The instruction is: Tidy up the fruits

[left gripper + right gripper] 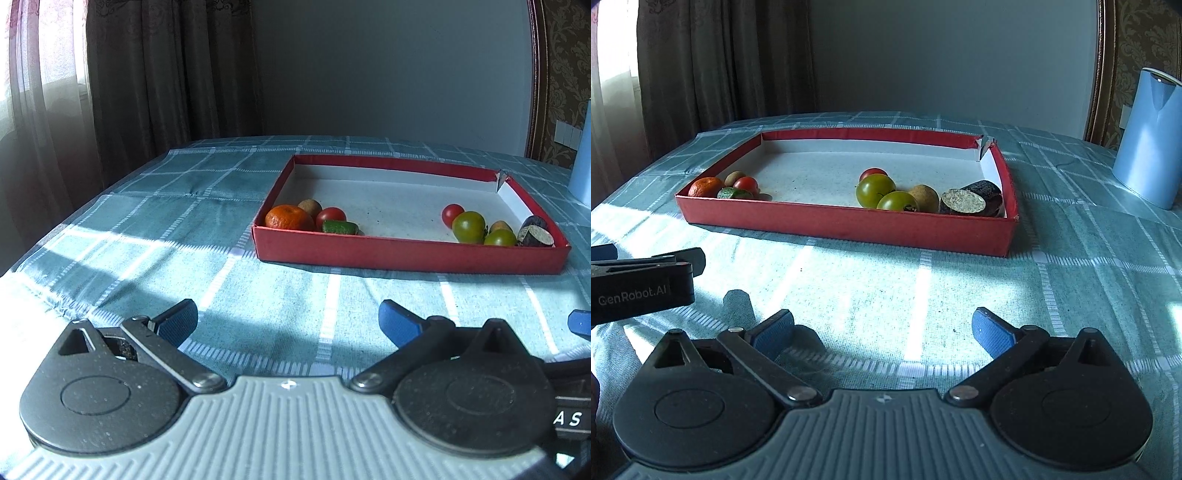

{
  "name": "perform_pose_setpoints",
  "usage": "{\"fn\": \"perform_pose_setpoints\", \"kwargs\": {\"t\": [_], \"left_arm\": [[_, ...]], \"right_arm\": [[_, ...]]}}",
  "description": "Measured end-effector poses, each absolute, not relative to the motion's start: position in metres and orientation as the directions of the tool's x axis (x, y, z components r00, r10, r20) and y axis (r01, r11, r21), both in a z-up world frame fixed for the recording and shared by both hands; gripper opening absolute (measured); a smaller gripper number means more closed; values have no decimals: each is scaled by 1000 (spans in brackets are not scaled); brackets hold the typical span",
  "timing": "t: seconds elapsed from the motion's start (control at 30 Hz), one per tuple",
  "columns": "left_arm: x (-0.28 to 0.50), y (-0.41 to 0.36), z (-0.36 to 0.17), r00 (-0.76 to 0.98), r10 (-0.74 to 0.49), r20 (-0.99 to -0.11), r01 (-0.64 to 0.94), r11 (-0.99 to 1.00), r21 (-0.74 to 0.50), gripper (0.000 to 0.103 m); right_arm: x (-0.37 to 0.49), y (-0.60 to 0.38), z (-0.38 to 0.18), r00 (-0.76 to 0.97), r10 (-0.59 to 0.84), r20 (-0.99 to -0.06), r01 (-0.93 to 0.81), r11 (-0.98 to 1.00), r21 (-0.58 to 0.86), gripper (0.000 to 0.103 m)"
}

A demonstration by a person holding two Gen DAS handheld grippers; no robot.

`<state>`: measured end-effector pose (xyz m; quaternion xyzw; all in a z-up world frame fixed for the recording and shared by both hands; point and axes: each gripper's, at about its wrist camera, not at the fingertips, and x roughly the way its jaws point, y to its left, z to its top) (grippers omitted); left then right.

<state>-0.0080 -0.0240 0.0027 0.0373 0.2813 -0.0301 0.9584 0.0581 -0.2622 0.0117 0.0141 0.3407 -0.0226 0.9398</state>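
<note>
A shallow red box (406, 254) (849, 225) lies on the checked tablecloth. Its near left corner holds an orange mandarin (289, 218) (705, 187), a brown kiwi (309, 206), a red tomato (331, 217) (747, 184) and a small cucumber (340, 227) (733, 193). At its near right lie a red tomato (452, 215), two green tomatoes (469, 226) (874, 190), a tan fruit (924, 197) and a dark cut eggplant piece (535, 232) (973, 199). My left gripper (288, 319) and my right gripper (882, 326) both stand open and bare over the cloth, short of the box.
A light blue pitcher (1148, 140) (581, 173) stands on the table to the right of the box. The left gripper's black body (639, 284) shows at the right view's left edge. Curtains hang behind at the left, and the table's left edge (22, 266) is close.
</note>
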Motion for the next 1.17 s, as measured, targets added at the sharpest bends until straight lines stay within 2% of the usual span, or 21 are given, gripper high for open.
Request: {"fn": "perform_pose_setpoints", "kwargs": {"t": [0.53, 0.77, 1.17], "left_arm": [[-3, -24, -2, 812, -35, -582, 83, 995, 55, 103], [2, -23, -4, 796, 30, -605, 29, 996, 88, 103], [-3, -25, 0, 821, 20, -571, 45, 994, 100, 103]], "right_arm": [[58, -262, 12, 767, -33, -641, 52, 999, 11, 103], [58, -262, 12, 767, -33, -641, 52, 999, 11, 103], [58, -262, 12, 767, -33, -641, 52, 999, 11, 103]]}}
